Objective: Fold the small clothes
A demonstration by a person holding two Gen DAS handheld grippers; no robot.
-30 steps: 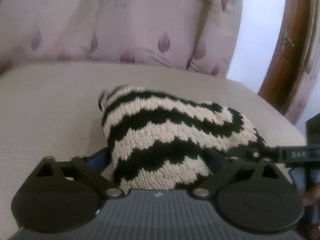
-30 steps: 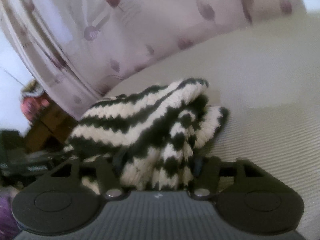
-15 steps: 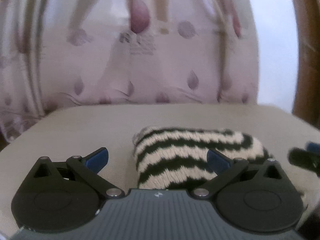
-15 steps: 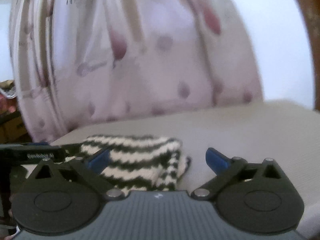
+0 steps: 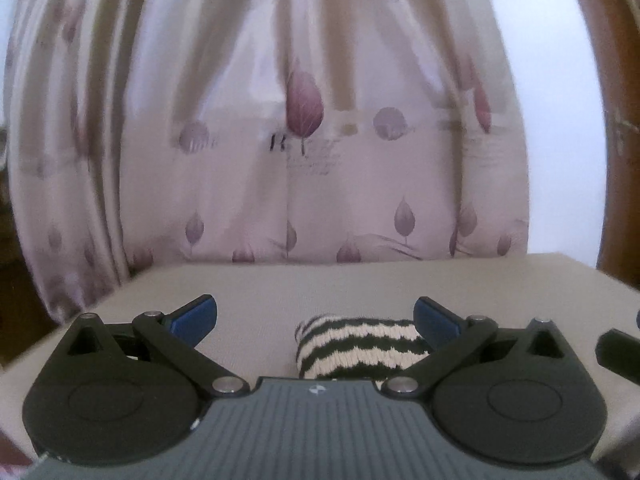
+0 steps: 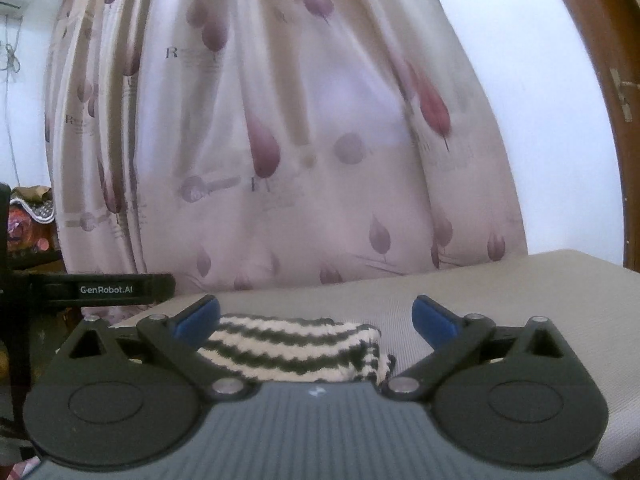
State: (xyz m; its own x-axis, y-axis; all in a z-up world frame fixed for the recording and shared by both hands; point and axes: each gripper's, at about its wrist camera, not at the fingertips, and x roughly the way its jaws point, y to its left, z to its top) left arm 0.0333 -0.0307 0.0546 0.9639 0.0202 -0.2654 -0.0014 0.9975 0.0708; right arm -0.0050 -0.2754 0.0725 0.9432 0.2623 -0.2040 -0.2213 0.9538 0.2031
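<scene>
A small black-and-cream striped knit garment (image 5: pixel 360 346) lies folded into a compact bundle on the beige padded surface (image 5: pixel 280 288). It also shows in the right wrist view (image 6: pixel 292 346). My left gripper (image 5: pixel 316 316) is open and empty, pulled back from the bundle, which sits low between its blue-tipped fingers toward the right one. My right gripper (image 6: pixel 316 316) is open and empty, with the bundle low and toward its left finger. The near part of the bundle is hidden behind both gripper bodies.
A pale curtain with purple leaf print (image 5: pixel 304 140) hangs just behind the surface. A brown wooden door frame (image 5: pixel 616 100) stands at the right. The left gripper's side (image 6: pixel 108 289) shows at left in the right wrist view. Clutter (image 6: pixel 28 220) sits far left.
Both grippers let go of the knit garment, opened, and drew back and tilted up. The garment now lies folded on the surface, smaller and lower in both views.
</scene>
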